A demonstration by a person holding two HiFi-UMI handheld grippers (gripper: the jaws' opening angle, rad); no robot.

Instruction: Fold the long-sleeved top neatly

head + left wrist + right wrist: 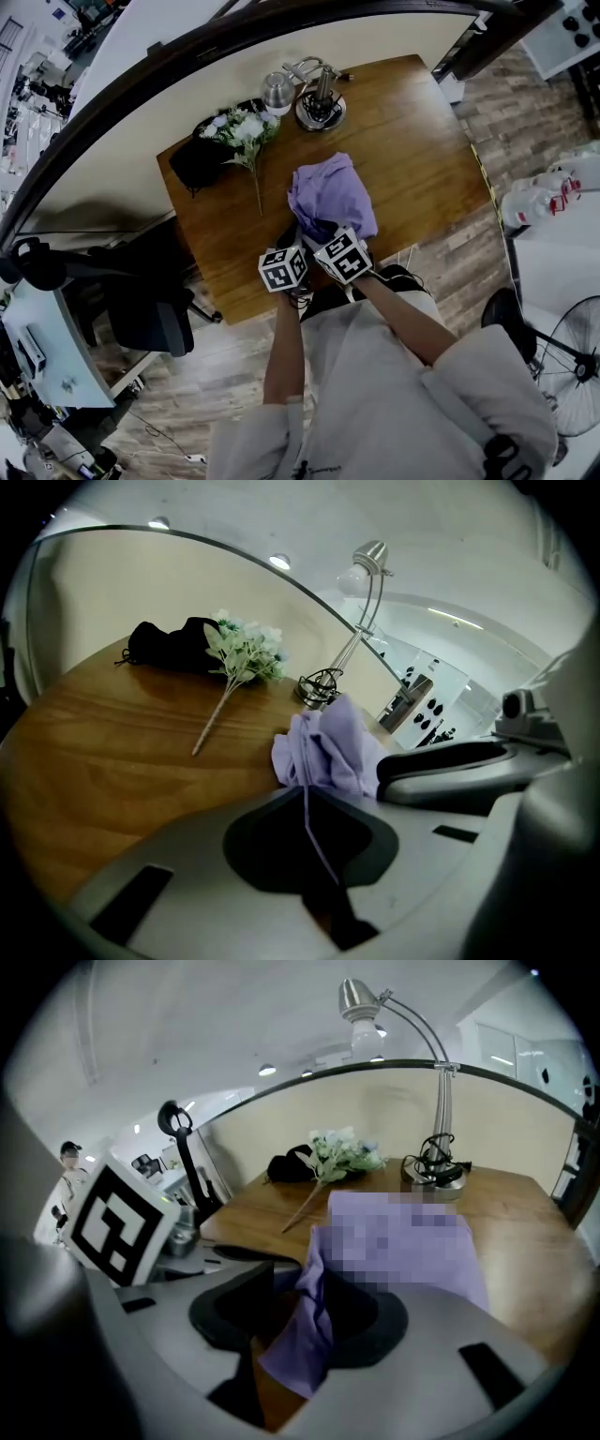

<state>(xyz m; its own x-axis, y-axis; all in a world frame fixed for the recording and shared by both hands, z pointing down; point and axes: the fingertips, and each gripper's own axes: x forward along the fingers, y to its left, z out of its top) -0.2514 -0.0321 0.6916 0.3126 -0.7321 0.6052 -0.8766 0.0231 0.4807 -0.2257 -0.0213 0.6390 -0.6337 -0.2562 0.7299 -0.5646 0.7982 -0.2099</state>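
The long-sleeved top (333, 197), lilac in colour, lies bunched in a loose heap on the wooden table (412, 141), toward the edge nearest the person. Its near end is gathered upward into both grippers; the rest rests on the tabletop.

Left gripper (302, 236): the jaws are closed together, pinching a thin edge of the top. In the left gripper view the fabric (328, 747) narrows to a single seam line that runs down between the closed jaws of the gripper (307, 803).

Right gripper (328, 231): the jaws stand apart. In the right gripper view a fold of the top (314, 1330) hangs down through the gap of the gripper (298, 1309), with bare table visible beside it. The pads do not clamp the cloth.

The two grippers sit just beside each other at the near end of the garment, marker cubes side by side.

Surrounding items on the table:
- An artificial flower sprig (246, 131) lies to the left of the top in the head view, its stem pointing toward the near edge.
- A black cloth item (199, 157) lies beneath the sprig's blooms, at the table's far left corner.
- A desk lamp (319, 101) stands beyond the top, at the far edge.
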